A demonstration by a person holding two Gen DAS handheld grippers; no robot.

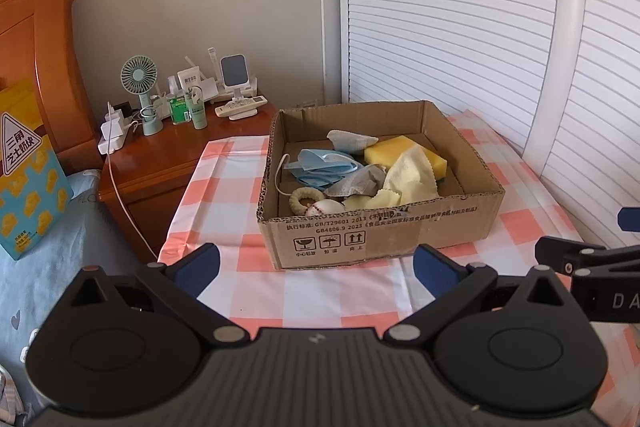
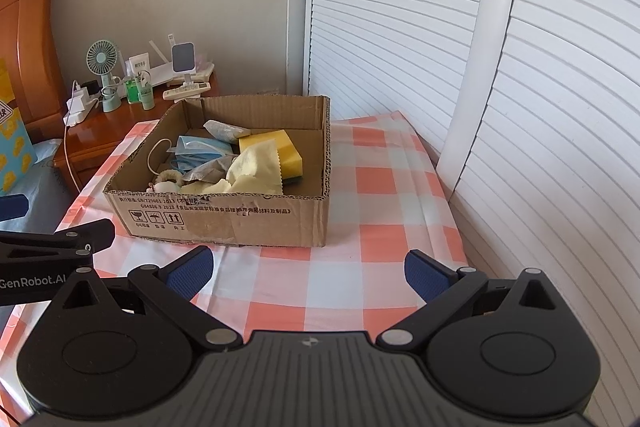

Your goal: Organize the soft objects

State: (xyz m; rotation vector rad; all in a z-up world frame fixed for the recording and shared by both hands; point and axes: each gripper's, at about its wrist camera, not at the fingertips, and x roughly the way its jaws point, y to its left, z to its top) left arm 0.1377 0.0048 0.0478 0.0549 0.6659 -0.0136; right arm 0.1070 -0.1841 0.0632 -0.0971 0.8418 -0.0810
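An open cardboard box [image 1: 380, 231] [image 2: 224, 223] stands on the checked tablecloth [image 1: 304, 303]. Inside lie a yellow sponge [image 1: 390, 149] [image 2: 280, 145], a pale yellow cloth [image 1: 410, 173] [image 2: 250, 169], blue face masks [image 1: 320, 167] [image 2: 198, 149], a grey mask [image 1: 352, 141], a woven ring [image 1: 302, 201] and a small white ball [image 1: 326, 207]. My left gripper [image 1: 316, 267] is open and empty in front of the box. My right gripper [image 2: 308, 267] is open and empty, also in front of the box, to the right of the left one.
A wooden nightstand [image 1: 176, 155] at the back left holds a small fan [image 1: 140, 77], bottles, a remote and chargers. A wooden headboard [image 1: 36, 39] and a yellow-blue bag [image 1: 28, 179] are at left. White louvred doors [image 1: 460, 7] run along the right.
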